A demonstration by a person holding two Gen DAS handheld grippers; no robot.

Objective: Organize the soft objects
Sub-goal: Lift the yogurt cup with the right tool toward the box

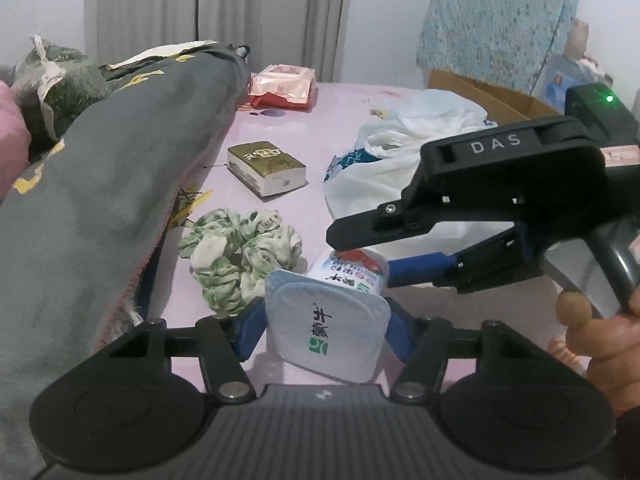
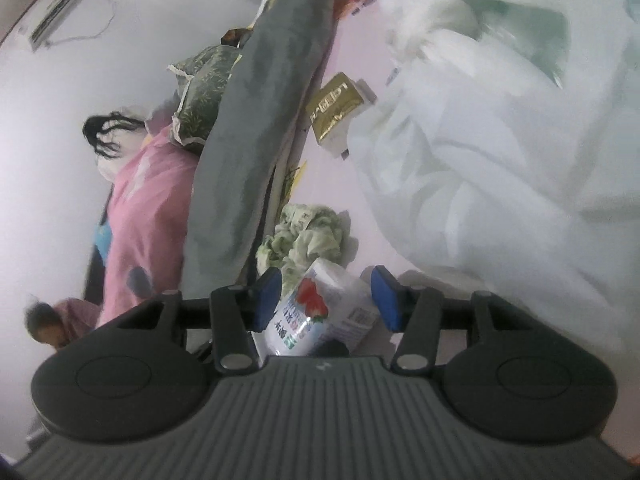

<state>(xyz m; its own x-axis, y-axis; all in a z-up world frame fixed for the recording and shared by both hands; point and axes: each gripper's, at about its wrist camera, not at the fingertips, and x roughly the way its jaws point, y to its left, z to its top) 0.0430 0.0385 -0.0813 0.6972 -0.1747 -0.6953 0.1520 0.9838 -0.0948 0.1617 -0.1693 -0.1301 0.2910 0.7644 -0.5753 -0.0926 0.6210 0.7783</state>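
A soft white tissue pack (image 1: 332,328) with a red strawberry print and green logo is clamped between the blue pads of my left gripper (image 1: 326,330). My right gripper (image 1: 370,258) comes in from the right, its jaws open around the pack's far end. In the right wrist view the pack (image 2: 320,312) lies between the right gripper's (image 2: 326,300) spread blue pads, not squeezed. A green-and-white scrunchie (image 1: 240,256) lies on the pink bed sheet (image 1: 328,128) just left of the pack; it also shows in the right wrist view (image 2: 308,236).
A gold-wrapped tissue pack (image 1: 266,168) lies further back. A red-and-pink wipes pack (image 1: 282,88) sits at the far side. A white plastic bag (image 1: 384,168) and a cardboard box (image 1: 492,100) are on the right. A grey rolled blanket (image 1: 104,184) runs along the left.
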